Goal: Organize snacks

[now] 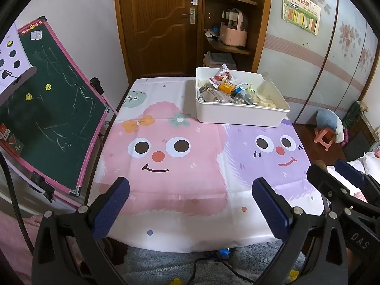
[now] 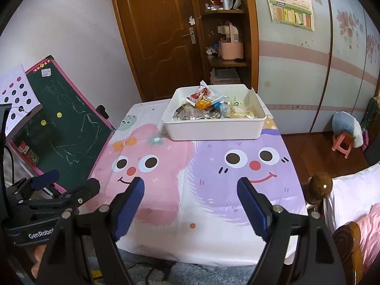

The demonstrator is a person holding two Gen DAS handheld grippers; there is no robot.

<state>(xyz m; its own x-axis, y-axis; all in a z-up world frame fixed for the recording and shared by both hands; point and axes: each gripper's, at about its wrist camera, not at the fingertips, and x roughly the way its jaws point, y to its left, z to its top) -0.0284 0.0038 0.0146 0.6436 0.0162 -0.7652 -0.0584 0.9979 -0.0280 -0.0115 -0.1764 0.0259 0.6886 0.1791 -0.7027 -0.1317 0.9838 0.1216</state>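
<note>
1. My left gripper (image 1: 190, 204) is spread wide and grasps nothing, its blue pads above the near edge of the cartoon-monster tablecloth (image 1: 166, 166).
2. My right gripper (image 2: 191, 204) is likewise gaping and empty, touching nothing.
3. The wrapped snacks (image 2: 206, 109) lie heaped in the white rectangular plastic bin (image 2: 213, 130) at the table's far side, well apart from both.
</note>
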